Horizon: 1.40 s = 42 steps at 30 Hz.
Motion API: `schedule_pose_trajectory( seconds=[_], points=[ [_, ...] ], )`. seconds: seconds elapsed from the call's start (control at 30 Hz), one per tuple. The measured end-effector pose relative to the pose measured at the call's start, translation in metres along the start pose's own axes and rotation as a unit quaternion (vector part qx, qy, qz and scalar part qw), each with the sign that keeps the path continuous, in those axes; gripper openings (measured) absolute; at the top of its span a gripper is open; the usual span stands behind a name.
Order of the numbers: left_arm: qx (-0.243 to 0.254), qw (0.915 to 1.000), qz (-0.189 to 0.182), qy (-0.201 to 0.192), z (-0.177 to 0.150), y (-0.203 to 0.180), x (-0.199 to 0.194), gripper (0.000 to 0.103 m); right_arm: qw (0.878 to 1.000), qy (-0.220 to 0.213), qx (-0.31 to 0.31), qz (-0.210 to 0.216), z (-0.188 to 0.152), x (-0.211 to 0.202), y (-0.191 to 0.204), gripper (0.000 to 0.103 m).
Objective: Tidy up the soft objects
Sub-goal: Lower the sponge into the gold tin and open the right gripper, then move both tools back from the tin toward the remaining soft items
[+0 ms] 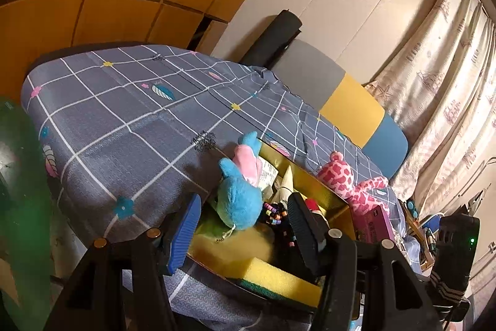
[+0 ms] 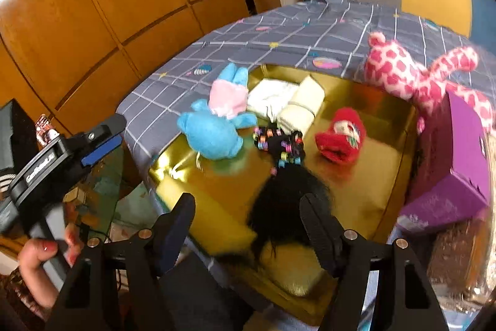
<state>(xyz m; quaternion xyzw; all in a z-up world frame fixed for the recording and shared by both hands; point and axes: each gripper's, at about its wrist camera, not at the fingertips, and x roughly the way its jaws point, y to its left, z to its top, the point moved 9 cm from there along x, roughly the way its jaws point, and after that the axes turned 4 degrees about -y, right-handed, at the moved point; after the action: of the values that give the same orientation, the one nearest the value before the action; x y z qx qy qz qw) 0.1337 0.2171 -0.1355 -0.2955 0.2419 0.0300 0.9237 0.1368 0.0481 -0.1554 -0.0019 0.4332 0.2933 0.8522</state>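
- A black wig [image 2: 285, 200] strung with coloured beads [image 2: 279, 145] lies in a shallow gold tray [image 2: 365, 191], its dark tail reaching between the fingers of the right gripper [image 2: 248, 225], which stand apart and press on nothing.
- A blue plush toy [image 2: 214, 135] in a pink top lies half over the tray's left rim; folded white cloths [image 2: 288, 104] and a red plush item [image 2: 341, 138] sit inside.
- A pink spotted plush [image 2: 412, 73] rests on the far right rim, above a purple box [image 2: 455, 169].
- The left gripper [image 1: 245, 234], fingers apart and empty, hangs over the tray's near corner beside a yellow sponge [image 1: 279, 275].
- The tray sits on a bed with a grey checked sheet [image 1: 124, 114].
- A hand [image 2: 40, 253] holds the left gripper's handle.
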Motion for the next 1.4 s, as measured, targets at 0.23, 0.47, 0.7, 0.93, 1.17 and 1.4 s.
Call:
schedule_pose_trajectory(
  seconds=[0.23,0.47,0.7,0.93,1.17,1.4],
  points=[
    [0.007,0.9999,-0.007,0.010,-0.007,-0.006,0.002,0.059,0.998,0.044,-0.042,-0.011,-0.022,0.024,0.009,0.070],
    [0.008,0.9998,-0.011,0.011,-0.008,-0.010,0.002,0.059,0.997,-0.007,-0.034,-0.067,0.024,0.047,-0.015,0.069],
    [0.005,0.9999,-0.013,0.010,-0.006,-0.010,0.001,0.059,0.996,-0.031,-0.021,-0.083,0.029,0.031,-0.024,0.070],
    [0.011,0.9994,-0.016,0.029,-0.016,-0.017,0.007,0.059,0.992,-0.034,-0.037,-0.114,0.025,0.032,-0.029,0.070],
    [0.022,0.9991,-0.024,0.027,-0.020,-0.035,0.004,0.059,0.990,0.007,-0.064,-0.124,0.008,0.060,-0.029,0.069],
    [0.029,0.9990,-0.016,0.031,-0.017,-0.040,0.004,0.059,0.991,-0.100,-0.020,-0.091,0.026,-0.019,-0.031,0.070]
  ],
)
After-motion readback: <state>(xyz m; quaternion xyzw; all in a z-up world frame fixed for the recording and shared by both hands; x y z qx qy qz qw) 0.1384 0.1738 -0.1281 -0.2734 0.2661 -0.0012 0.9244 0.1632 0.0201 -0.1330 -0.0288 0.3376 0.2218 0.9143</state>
